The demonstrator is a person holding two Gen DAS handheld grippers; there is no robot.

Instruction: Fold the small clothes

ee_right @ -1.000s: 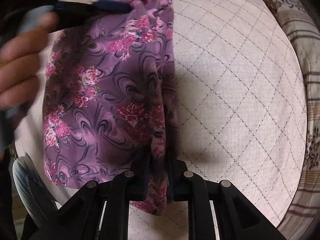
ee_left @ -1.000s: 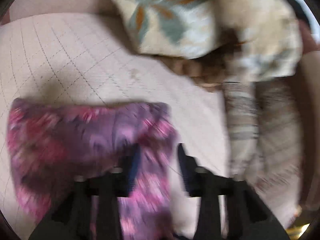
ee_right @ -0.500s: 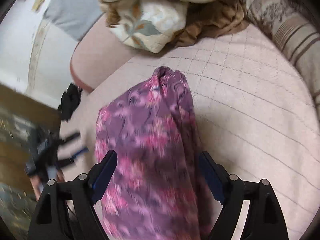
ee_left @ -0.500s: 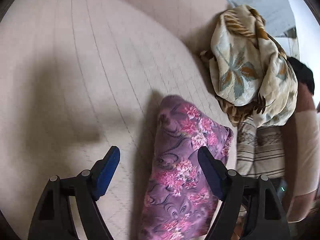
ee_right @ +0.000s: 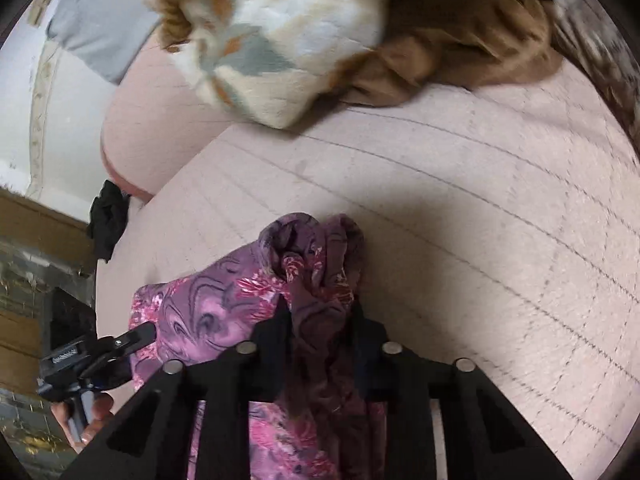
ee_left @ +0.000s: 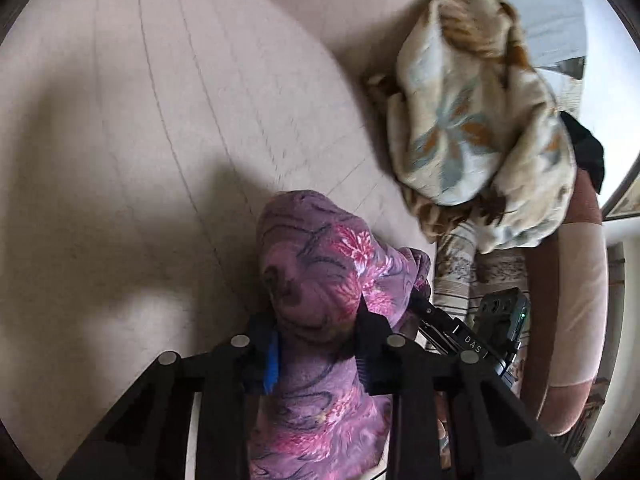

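Note:
A purple garment with pink flowers [ee_left: 320, 280] lies bunched on the pale quilted bed. My left gripper [ee_left: 318, 340] is shut on one end of it, with cloth bulging out between the fingers. My right gripper [ee_right: 320, 320] is shut on the other bunched end of the same garment [ee_right: 224, 304]. The right gripper also shows at the right in the left wrist view [ee_left: 448, 328], and the left gripper shows at the lower left in the right wrist view [ee_right: 120, 344]. Both hold the cloth just above the bed.
A cream blanket with a leaf print [ee_left: 476, 120] is heaped at the back of the quilted bed [ee_left: 160, 120], over brown cloth [ee_right: 460, 52]. A striped pillow [ee_left: 460, 276] lies at the bed's edge. A dark cloth [ee_right: 108, 220] hangs off the far corner.
Half a second ago both grippers were open over the garment. Both have now shut on its ends and the cloth has bunched up between them.

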